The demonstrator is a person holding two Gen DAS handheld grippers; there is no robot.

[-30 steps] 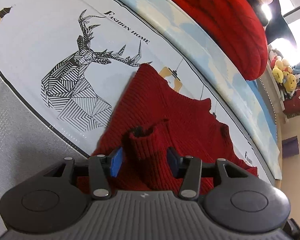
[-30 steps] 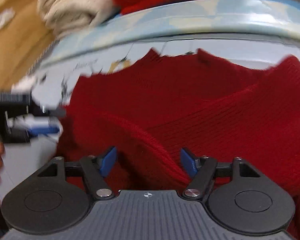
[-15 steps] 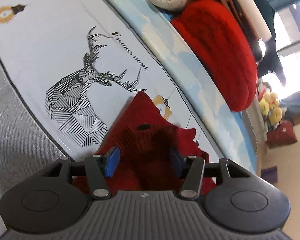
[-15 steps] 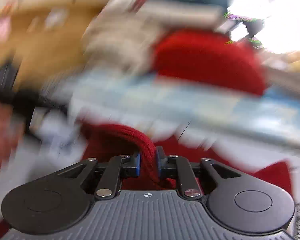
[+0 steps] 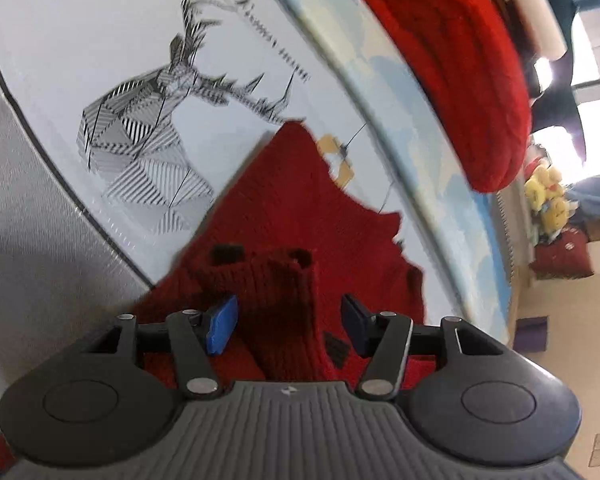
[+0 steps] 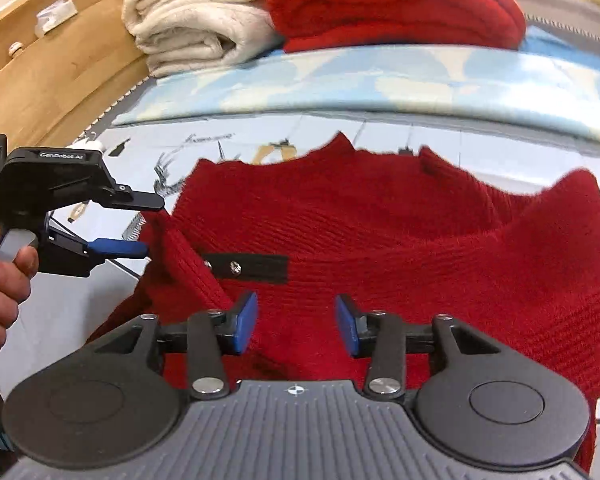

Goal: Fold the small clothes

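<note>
Seen from the left wrist, the left hand-held gripper (image 5: 286,320) has its jaws opening, with a cuffed sleeve (image 5: 276,296) of the red sweater (image 5: 300,208) standing between the blue pads (image 5: 220,324) but not pressed by them. The sweater lies on a printed cloth (image 5: 100,40) bearing a deer drawing (image 5: 148,136), and its body runs from the gripper toward one o'clock. At one to two o'clock sits a folded red knit (image 5: 460,80) on a pale blue cloth.

From the right wrist, the right hand-held gripper (image 6: 296,324) is also opening; only flat knit shows between its pads (image 6: 246,320), nothing pinched. The sweater (image 6: 380,240) spreads across the middle, its long axis running nine to three o'clock and its neckline at twelve. At nine o'clock a hand (image 6: 0,276) carries the left hand-held gripper (image 6: 140,224), spread beside the sleeve fold. A black tab (image 6: 246,268) with two studs lies on the knit. Folded cream towels (image 6: 192,20) sit at eleven o'clock.

The knit looks soft, thick and limp, light enough yet floppy and stretchy. It is probably best taken at the ribbed cuff or hem, where the fabric is doubled.
</note>
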